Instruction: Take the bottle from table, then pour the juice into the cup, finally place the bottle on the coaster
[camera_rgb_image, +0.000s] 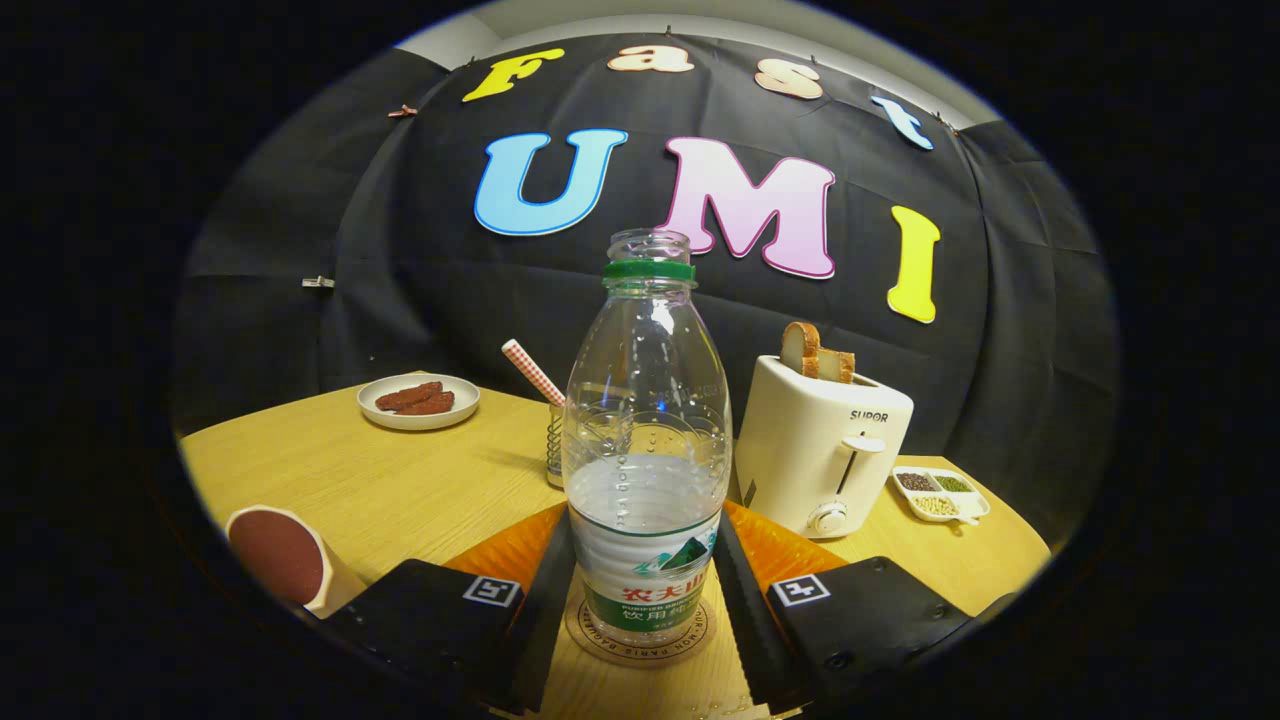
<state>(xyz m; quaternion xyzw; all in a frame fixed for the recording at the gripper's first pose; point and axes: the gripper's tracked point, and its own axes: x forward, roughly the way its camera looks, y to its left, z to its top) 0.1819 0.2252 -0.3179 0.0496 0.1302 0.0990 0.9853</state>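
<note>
A clear plastic bottle (645, 440) with a green neck ring and no cap stands upright on a round printed coaster (588, 636). It is about half full of clear liquid. My gripper (645, 520) is shut on the bottle, one finger pressed against each side at label height. A pale cup (280, 555) with a reddish-brown inside sits on the wooden table (400, 490), to the left of my left finger.
Behind the bottle is a small glass holding a checked straw (533, 373). A white toaster (825, 450) with bread slices stands ahead to the right, a divided seed dish (940, 492) beside it. A plate of sausages (418, 400) sits far left.
</note>
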